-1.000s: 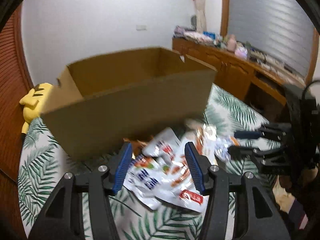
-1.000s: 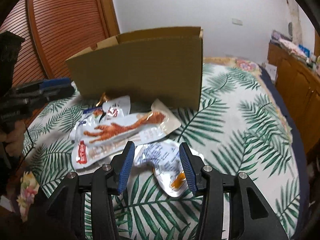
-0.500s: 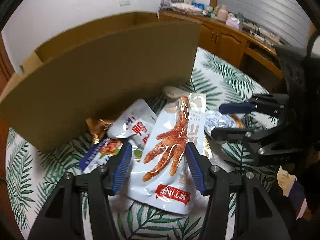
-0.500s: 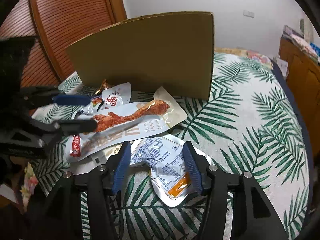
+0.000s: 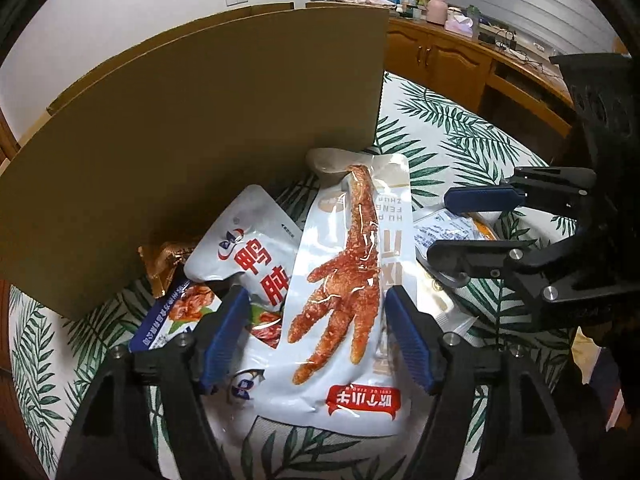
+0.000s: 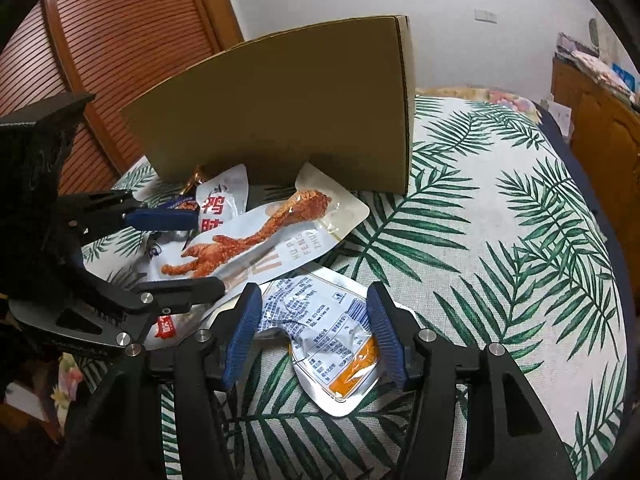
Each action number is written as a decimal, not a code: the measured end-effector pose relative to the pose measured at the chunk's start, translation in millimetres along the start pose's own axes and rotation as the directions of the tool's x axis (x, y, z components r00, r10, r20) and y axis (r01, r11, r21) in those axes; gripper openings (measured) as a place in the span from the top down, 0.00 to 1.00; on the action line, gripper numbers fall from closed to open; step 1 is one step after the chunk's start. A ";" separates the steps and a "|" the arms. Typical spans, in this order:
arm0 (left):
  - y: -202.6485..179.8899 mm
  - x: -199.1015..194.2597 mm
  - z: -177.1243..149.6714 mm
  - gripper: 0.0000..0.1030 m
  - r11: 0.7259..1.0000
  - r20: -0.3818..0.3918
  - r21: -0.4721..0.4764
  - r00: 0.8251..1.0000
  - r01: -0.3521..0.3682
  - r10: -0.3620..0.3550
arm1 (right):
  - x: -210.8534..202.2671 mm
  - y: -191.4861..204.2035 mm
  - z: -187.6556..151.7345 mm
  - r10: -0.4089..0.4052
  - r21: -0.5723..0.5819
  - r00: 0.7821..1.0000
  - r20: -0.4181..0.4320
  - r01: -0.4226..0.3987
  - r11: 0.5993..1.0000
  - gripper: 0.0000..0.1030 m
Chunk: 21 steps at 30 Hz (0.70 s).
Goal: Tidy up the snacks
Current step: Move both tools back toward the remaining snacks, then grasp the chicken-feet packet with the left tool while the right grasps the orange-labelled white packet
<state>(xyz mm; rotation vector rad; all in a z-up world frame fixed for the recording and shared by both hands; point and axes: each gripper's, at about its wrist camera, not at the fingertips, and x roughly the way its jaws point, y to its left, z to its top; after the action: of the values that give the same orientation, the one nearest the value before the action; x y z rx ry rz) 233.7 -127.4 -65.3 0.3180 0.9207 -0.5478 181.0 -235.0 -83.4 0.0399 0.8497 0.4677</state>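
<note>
A pile of snack packets lies on the leaf-print cloth in front of a cardboard box (image 5: 208, 132), which also shows in the right wrist view (image 6: 288, 120). My left gripper (image 5: 316, 336) is open, its jaws either side of a white chicken-foot packet (image 5: 352, 280). That packet also shows in the right wrist view (image 6: 256, 248). My right gripper (image 6: 316, 332) is open around a silver packet with blue print and an orange corner (image 6: 332, 340). A white packet with red characters (image 5: 248, 252) and a blue packet (image 5: 176, 312) lie to the left.
The leaf-print cloth (image 6: 500, 240) stretches to the right of the pile. A wooden slatted door (image 6: 100, 40) stands at the back left. Wooden cabinets with clutter on top (image 5: 460, 56) line the far right wall.
Both grippers have moved lower and closer to the packets. The left gripper's jaws now straddle the chicken-foot packet; the right gripper's jaws now straddle the silver packet. The box looms larger.
</note>
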 end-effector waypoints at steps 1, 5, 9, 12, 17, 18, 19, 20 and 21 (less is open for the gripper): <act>0.1 0.1 -0.1 0.30 1.000 -0.002 -0.001 1.000 -0.005 0.005 | 0.0 0.3 0.1 -0.001 0.000 1.000 0.000 0.001 1.000 0.46; -0.2 1.6 0.7 0.29 1.000 -0.010 -0.011 1.000 -0.009 0.009 | 0.3 0.7 -0.5 -0.001 0.001 1.000 0.001 0.001 1.000 0.46; 0.3 2.3 1.7 0.29 1.000 -0.020 -0.024 1.000 -0.001 0.000 | 0.4 0.1 -0.7 -0.002 0.001 1.000 0.001 0.002 1.000 0.46; 1.7 -1.1 2.1 0.30 0.999 -0.026 -0.032 0.999 0.020 -0.021 | 0.4 0.3 -0.8 -0.002 0.003 1.000 0.002 0.002 1.000 0.46; 4.1 -12.0 7.4 0.38 0.993 0.019 -0.055 0.994 0.106 -0.105 | 0.4 0.3 -0.8 -0.003 0.002 1.000 0.001 0.003 1.000 0.46; 3.5 -11.5 8.4 0.41 0.993 0.017 -0.052 0.994 0.104 -0.104 | 0.5 0.4 -0.8 -0.002 0.003 1.000 0.002 0.002 1.000 0.46; 2.6 -10.1 9.7 0.42 0.994 0.013 -0.048 0.995 0.103 -0.102 | 0.5 0.5 -0.8 -0.003 0.002 1.000 0.001 0.003 1.000 0.46; 1.9 -8.6 11.0 0.42 0.994 0.008 -0.045 0.995 0.102 -0.101 | 0.5 0.5 -0.8 -0.003 0.002 1.000 0.001 0.003 1.000 0.46; 1.5 -6.2 12.1 0.42 0.994 0.002 -0.045 0.995 0.098 -0.098 | 0.4 0.8 -0.9 -0.003 0.002 1.000 0.002 0.003 1.000 0.46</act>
<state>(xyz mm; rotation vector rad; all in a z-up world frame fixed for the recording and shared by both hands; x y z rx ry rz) 239.6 -130.1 -53.2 0.2336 0.9511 -0.6163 180.3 -234.3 -84.1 0.0410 0.8486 0.4637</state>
